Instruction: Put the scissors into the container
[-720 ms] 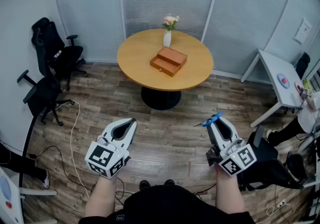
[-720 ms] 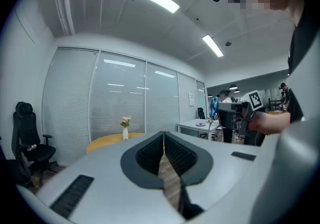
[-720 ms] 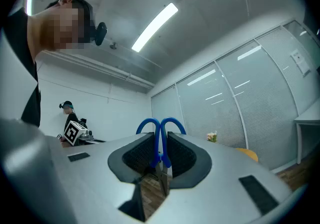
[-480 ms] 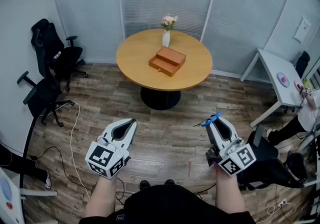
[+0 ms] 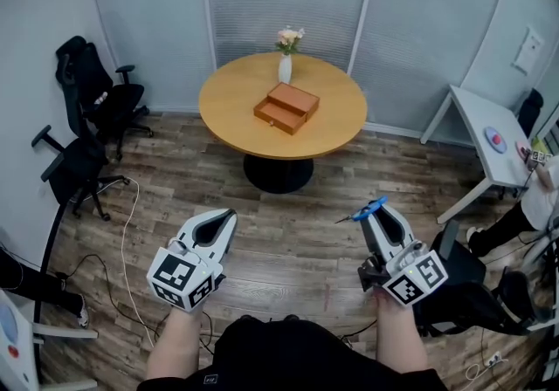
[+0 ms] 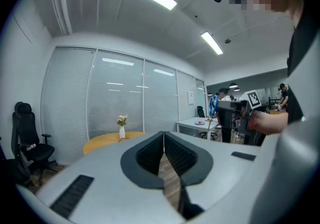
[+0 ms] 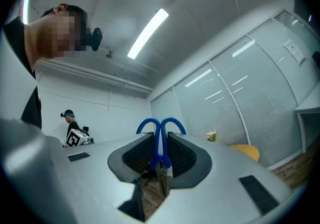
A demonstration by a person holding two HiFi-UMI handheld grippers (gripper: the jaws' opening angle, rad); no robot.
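**A:** Head view first. What could go wrong from here?

**B:** The right claw [image 5: 376,211] has the scissors [image 5: 368,209] pinched only across their slim middle. The blue handles stand past its tips and the blade point pokes out to its left. I'd judge that a jolt on the way over could pivot them or drop them onto the wooden floor. The container [image 5: 286,107] lies well ahead of both claws on the round counter [image 5: 231,101]. A vase [image 5: 285,68] stands just beyond it, and a careless reach might tip that.

**A:** And the left claw [image 5: 229,218]?

**B:** It hangs level with the right one, well off to its left, and I see nothing in it.

**A:** Left gripper view?

**B:** The jaws meet at the tips, and only floor shows through the slit behind them, so it is empty. The counter [image 6: 100,143] and vase [image 6: 121,131] sit far ahead and to its left. The right claw, with its blue handles, is off to its right.

**A:** Right gripper view?

**B:** The jaws are drawn in to a narrow gap and clamped on the scissors [image 7: 160,140]. The pads press just below the two blue loops, which rise beyond the tips. The closed blades run back down between the jaws. That is a smooth, thin place to hold, so I think twisting in the grip is the likeliest fault. A blade that swings round would also make lowering them into the container awkward. An edge of the counter shows far off to the claw's right.
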